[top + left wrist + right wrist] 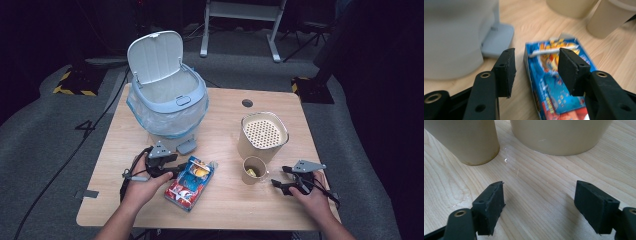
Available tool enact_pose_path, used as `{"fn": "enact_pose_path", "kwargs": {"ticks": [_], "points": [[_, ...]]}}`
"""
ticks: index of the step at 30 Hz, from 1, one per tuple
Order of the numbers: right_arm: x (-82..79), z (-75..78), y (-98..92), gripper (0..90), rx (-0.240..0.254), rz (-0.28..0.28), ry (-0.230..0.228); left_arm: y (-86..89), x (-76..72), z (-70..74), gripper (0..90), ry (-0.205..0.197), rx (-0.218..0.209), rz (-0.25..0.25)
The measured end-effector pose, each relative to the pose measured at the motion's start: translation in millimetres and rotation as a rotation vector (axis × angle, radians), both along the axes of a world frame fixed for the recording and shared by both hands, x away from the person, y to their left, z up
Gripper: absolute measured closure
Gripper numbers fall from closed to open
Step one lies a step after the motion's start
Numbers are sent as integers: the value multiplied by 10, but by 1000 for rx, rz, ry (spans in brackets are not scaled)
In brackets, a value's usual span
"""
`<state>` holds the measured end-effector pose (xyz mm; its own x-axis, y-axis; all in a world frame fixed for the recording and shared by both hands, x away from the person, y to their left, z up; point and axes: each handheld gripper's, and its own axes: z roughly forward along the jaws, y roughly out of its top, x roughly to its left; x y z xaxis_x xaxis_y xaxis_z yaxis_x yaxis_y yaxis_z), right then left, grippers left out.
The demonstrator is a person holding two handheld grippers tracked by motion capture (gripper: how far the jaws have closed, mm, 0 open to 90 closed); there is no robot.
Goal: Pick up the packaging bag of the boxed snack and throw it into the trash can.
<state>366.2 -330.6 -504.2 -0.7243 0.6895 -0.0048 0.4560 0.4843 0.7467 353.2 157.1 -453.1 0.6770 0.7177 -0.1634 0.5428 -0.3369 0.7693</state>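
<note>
Left gripper [535, 72] lines up on snack box [190, 182]

Fingers spread, straddling the box's left edge; it runs lengthwise toward lower centre of frame. Right gripper [540, 206] idles, spread over bare bench [536, 185].

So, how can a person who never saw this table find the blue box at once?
Start at the lidded bin at the table's far left. The blue box lies flat in front of its pedal, beside the left tongs. It is the one brightly printed thing; the cup and holed container are plain beige.
</note>
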Motion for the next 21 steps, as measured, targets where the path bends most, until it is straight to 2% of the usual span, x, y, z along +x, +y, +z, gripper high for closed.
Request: {"fn": "enact_pose_path", "kwargs": {"ticks": [4, 7, 9, 18, 21], "points": [[0, 0, 0, 239, 0, 0, 0, -22, 9, -159, 493, 41, 16, 0], [0, 0, 0, 239, 0, 0, 0, -35, 16, -244, 509, 79, 11, 7], [0, 0, 0, 239, 0, 0, 0, -38, 21, -280, 519, 98, 33, 16], [0, 0, 0, 239, 0, 0, 0, -40, 30, -370, 600, 177, -6, 27], [0, 0, 0, 239, 0, 0, 0, -42, 32, -364, 702, 195, -23, 16]]}}
